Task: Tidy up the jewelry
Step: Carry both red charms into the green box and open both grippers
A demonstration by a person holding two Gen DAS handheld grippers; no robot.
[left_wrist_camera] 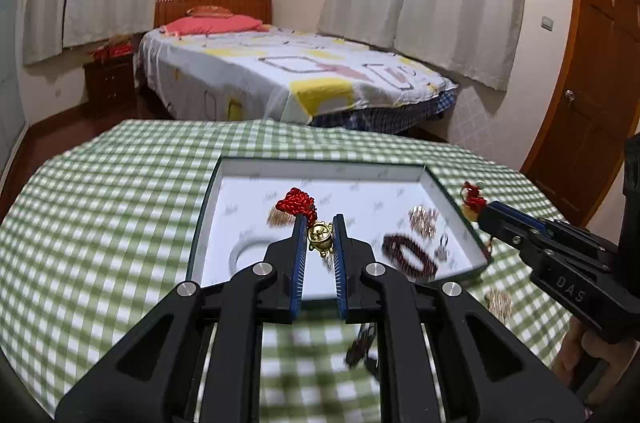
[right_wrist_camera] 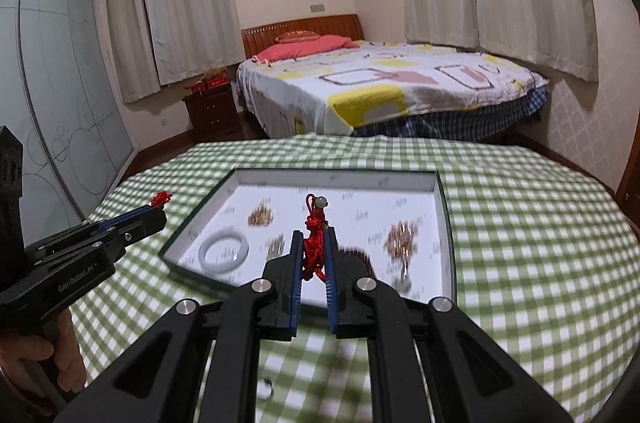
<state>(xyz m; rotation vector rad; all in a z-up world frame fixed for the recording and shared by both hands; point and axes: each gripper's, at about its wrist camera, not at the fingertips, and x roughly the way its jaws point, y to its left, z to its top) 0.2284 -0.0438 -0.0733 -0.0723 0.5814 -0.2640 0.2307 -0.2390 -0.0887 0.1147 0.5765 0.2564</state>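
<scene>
My left gripper (left_wrist_camera: pixel 320 233) is closed on a gold figurine charm (left_wrist_camera: pixel 320 238), pinched between the blue pads; its red knotted cord (left_wrist_camera: pixel 297 202) bunches above the left fingertip. It hangs over the near part of the open white tray (left_wrist_camera: pixel 248 165), which sits on the green checked tablecloth (left_wrist_camera: pixel 100 199).

My right gripper (right_wrist_camera: pixel 313 243) is clamped on a second red knotted cord (right_wrist_camera: pixel 313 251) with a pale bead (right_wrist_camera: pixel 322 200) at its top loop, also above the tray's near edge.

In the tray, from the right wrist view: a white bangle (right_wrist_camera: pixel 223 252) at near left, a dark beaded bracelet (left_wrist_camera: pixel 408 255) toward the right, and blurred gold-toned clusters (right_wrist_camera: pixel 402 235); I cannot tell what those are. Another gold cluster (left_wrist_camera: pixel 498 301) lies on the cloth outside the tray, near right.

A bed (right_wrist_camera: pixel 380 83) stands beyond the table.
</scene>
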